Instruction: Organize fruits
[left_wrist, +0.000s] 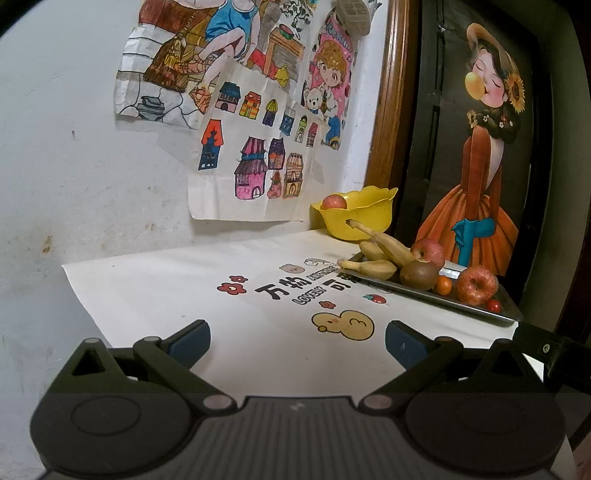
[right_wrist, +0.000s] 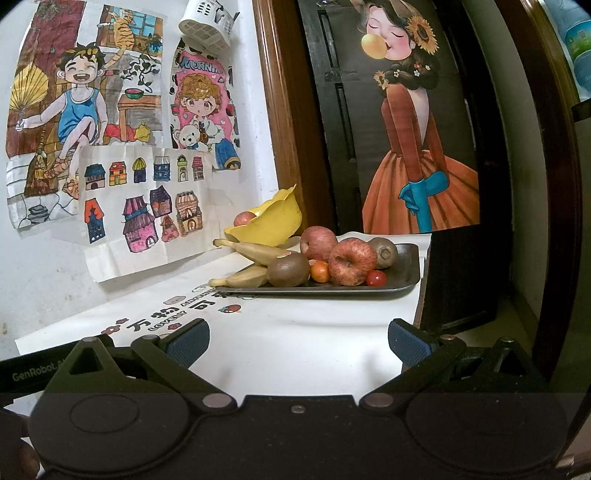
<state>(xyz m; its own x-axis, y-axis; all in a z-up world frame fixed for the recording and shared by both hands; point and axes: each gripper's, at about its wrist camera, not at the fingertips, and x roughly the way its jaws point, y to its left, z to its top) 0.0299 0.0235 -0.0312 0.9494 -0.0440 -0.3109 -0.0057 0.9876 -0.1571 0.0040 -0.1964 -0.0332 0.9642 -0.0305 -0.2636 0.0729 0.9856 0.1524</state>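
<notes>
Tray (right_wrist: 408, 266): apples, kiwis, bananas | yellow bowl (right_wrist: 275, 221): one apple (right_wrist: 243, 218)

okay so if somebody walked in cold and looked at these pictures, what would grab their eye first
Probably the dark tray heaped with fruit at the table's far right: apples, bananas, kiwis. Behind it against the wall sits a yellow bowl with one apple inside. The bright drawings on the wall and the girl poster on the dark door also stand out; both grippers, left and right, are open and empty.
</notes>
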